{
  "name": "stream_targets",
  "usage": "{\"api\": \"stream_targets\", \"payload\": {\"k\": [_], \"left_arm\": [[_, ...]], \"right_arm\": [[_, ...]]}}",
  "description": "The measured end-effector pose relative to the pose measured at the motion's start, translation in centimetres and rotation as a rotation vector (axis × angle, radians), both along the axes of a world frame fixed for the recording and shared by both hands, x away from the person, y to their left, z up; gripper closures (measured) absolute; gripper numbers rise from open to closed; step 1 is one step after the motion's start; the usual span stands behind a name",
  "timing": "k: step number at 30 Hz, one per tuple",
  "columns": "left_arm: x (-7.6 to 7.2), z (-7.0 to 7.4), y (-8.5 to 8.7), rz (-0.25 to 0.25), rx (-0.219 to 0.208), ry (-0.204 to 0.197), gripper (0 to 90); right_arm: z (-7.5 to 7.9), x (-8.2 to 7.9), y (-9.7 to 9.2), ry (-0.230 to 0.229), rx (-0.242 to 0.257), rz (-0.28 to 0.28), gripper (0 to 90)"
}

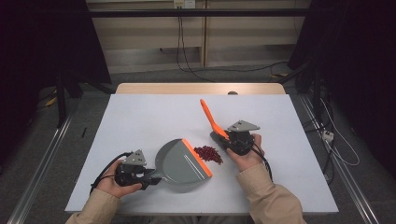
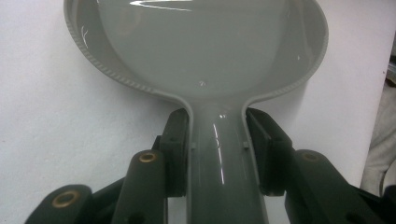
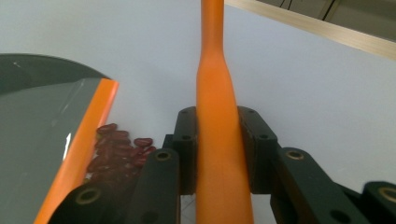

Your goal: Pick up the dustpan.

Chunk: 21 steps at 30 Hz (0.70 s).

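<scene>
A grey dustpan [image 1: 180, 163] with an orange front lip [image 1: 196, 157] lies on the white table [image 1: 154, 116]. My left gripper [image 1: 148, 176] is shut on its grey handle [image 2: 219, 154], pads pressed to both sides. A small heap of dark red beans [image 1: 208, 153] sits just in front of the lip, also seen as beans [image 3: 119, 149] beside the pan's orange edge [image 3: 88, 140]. My right gripper [image 1: 226, 136] is shut on the orange handle of a brush [image 1: 211, 117], which slants up and away. The brush handle [image 3: 217, 130] runs between the jaws. The brush head is hidden behind the gripper.
The table's wooden far edge [image 1: 201, 88] borders a floor with cables [image 1: 187, 65]. Dark curtains hang at both sides. Bare tabletop lies to the left and the far side of the pan.
</scene>
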<state>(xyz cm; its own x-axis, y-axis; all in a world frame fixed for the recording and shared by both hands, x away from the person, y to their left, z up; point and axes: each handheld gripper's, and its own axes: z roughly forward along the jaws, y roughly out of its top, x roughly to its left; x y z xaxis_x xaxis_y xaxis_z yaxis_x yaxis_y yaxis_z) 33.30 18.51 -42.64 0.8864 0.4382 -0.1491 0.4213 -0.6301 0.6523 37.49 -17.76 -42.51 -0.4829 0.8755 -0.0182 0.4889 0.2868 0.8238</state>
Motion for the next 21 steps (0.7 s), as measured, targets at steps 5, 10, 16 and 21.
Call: {"api": "stream_targets", "payload": {"k": [5,10,16,21], "left_arm": [[0.0,-0.2,-0.1,-0.005,0.005,0.001,62.0],[-0.1,-0.1,-0.1,-0.010,0.023,-0.006,59.8],[-0.1,0.0,-0.2,-0.004,0.026,0.001,60.8],[-0.1,0.0,-0.2,-0.003,0.025,0.005,61.3]], "right_arm": [[-0.3,-1.0,1.3,-0.031,-0.016,-0.007,71.4],[-0.4,-1.3,1.7,-0.035,-0.007,-0.014,71.4],[-0.5,-1.6,2.2,-0.038,0.006,-0.023,71.4],[-0.5,-1.7,2.3,-0.052,-0.005,-0.014,71.3]]}}
